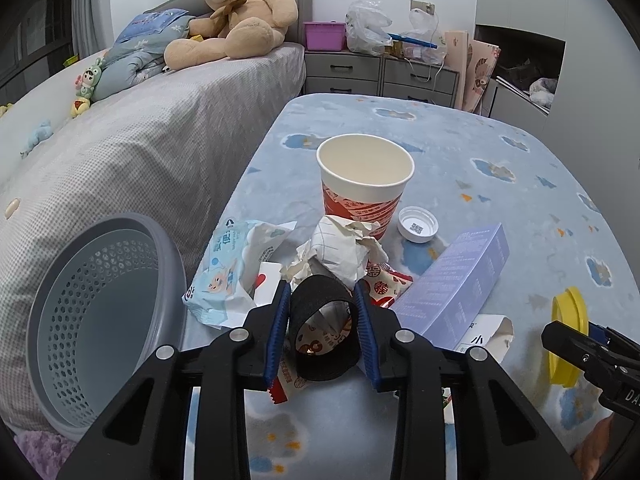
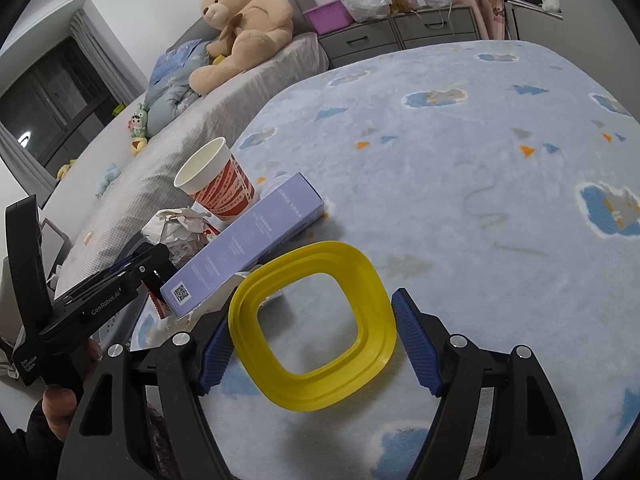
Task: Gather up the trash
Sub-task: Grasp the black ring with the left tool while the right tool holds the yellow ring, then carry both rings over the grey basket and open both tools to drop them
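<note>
Black fabric-like ring (image 1: pixel 322 328) sits clamped in the left gripper (image 1: pixel 322 300) — the right gripper (image 2: pixel 312 328), jaws spread, straddles a yellow plastic rounded-square ring (image 2: pixel 312 384).

Both views were evenly lit by soft indoor light from above, with no glare. Faint shadows lay under the cup (image 1: pixel 366 184) and yellow ring (image 2: pixel 312 324). The window (image 2: pixel 48 116) at 9 o'clock was dark. Fisheye distortion bent the edges, corners were vignetted black, and focus stayed sharp throughout.
</note>
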Tool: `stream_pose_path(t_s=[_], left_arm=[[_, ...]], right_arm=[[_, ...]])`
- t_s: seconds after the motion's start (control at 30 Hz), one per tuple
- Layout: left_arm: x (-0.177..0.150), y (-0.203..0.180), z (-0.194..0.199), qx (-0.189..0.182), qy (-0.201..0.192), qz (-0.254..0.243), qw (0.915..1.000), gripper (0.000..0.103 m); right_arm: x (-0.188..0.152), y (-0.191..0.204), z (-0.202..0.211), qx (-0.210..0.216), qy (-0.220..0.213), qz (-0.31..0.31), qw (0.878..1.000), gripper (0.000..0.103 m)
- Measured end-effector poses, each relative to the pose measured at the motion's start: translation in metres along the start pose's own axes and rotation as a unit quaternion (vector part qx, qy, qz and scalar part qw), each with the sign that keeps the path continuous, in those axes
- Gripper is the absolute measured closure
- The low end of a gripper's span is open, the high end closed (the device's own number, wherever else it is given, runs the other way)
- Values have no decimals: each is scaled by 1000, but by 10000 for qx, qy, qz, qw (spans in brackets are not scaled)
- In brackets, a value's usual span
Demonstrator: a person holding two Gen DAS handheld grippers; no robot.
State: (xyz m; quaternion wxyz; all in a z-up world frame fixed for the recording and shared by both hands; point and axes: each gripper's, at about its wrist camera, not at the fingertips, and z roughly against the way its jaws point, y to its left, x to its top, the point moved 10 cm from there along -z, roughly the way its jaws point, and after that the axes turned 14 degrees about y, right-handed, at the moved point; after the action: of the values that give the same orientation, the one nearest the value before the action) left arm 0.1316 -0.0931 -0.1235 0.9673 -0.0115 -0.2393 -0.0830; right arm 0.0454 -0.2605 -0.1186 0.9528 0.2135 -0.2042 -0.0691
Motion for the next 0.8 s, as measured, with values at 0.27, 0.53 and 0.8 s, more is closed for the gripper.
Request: stream_pose_path(t_s=[0.27,0.53,0.8], left_arm=[[2,-3,-3,-48,14,-4,10000,63],[0,2,-3,-30,13,76,10000,48],[-6,9,1,-25,14,134,9999,48]], right_arm=[[-2,1,-1,-4,15,10,10000,31],[-2,1,-1,-7,14,14,10000,31],[-1,1,-1,-5,15,10,10000,31]])
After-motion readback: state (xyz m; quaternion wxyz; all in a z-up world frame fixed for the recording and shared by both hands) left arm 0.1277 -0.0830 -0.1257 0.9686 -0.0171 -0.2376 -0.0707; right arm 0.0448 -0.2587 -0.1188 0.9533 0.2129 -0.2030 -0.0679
